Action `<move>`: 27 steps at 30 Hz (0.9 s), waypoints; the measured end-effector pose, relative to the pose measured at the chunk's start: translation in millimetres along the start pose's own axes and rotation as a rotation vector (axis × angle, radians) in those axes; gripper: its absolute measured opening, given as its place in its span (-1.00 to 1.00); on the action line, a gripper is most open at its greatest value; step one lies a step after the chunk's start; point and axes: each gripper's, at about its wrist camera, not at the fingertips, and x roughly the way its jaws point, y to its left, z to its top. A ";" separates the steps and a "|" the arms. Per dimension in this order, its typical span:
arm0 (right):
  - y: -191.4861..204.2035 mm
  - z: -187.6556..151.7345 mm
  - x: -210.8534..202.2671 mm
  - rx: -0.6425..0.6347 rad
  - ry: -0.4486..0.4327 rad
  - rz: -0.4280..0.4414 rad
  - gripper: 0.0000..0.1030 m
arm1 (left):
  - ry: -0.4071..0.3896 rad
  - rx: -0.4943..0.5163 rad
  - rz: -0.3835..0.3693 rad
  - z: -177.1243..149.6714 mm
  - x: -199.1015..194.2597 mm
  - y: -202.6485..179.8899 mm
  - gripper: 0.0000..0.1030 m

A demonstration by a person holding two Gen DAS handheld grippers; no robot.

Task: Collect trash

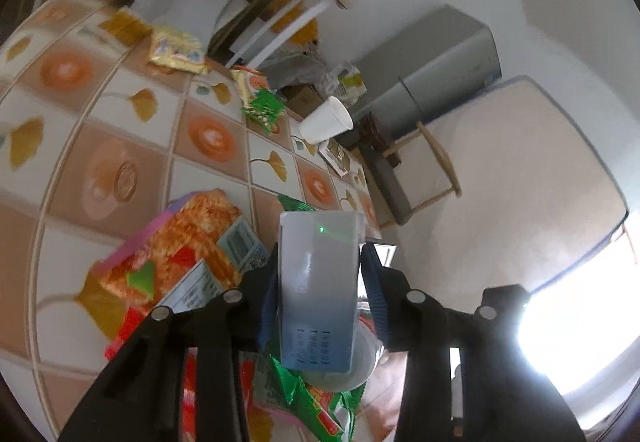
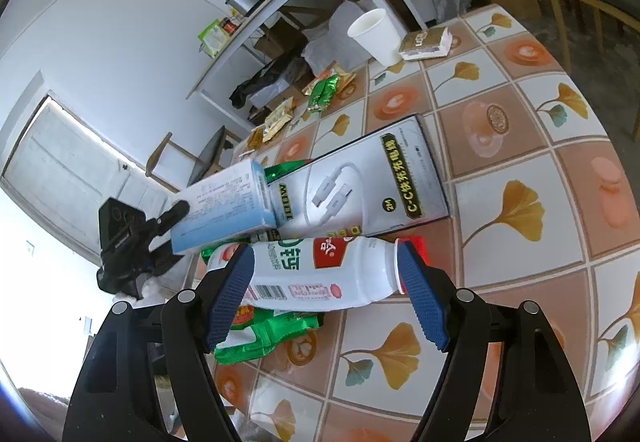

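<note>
On the tiled table point(image 2: 520, 146), a cable box point(image 2: 360, 182) is seen lying flat. A pale blue carton point(image 1: 316, 282) is clamped between the left gripper's point(image 1: 320, 282) pads, while a white bottle point(image 2: 320, 270) is spanned lengthwise by the right gripper point(image 2: 324, 294), base and cap touching its pads.

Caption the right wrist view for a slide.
Right gripper grips a white drink bottle end to end; left gripper clamps a pale blue box.

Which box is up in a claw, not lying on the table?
The pale blue box, pinched in the left claw. The silver cable box and the orange snack box lie flat on the table.
</note>
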 end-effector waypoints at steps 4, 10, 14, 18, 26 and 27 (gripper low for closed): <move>-0.7 0.0 -0.4 -0.001 -0.001 0.002 0.37 | -0.049 -0.068 -0.008 -15.8 -17.0 8.3 -0.28; 0.3 -0.2 -0.3 -0.004 0.004 0.009 0.37 | -0.115 -0.011 0.070 -33.5 -39.3 3.0 -0.14; 2.6 -0.8 -2.5 -0.013 0.000 0.009 0.37 | -0.154 0.090 0.150 -33.2 -55.4 -6.4 0.09; 2.5 -2.5 -6.2 -0.017 -0.008 0.009 0.37 | -0.170 0.209 0.223 -35.4 -69.6 -19.5 0.30; 23.1 0.0 -9.5 -0.100 -0.019 0.005 0.37 | -0.150 0.254 0.302 -59.3 -82.6 -17.8 0.38; 29.0 0.9 -10.1 -0.122 -0.020 0.006 0.37 | -0.147 0.255 0.316 -64.0 -84.1 -16.8 0.39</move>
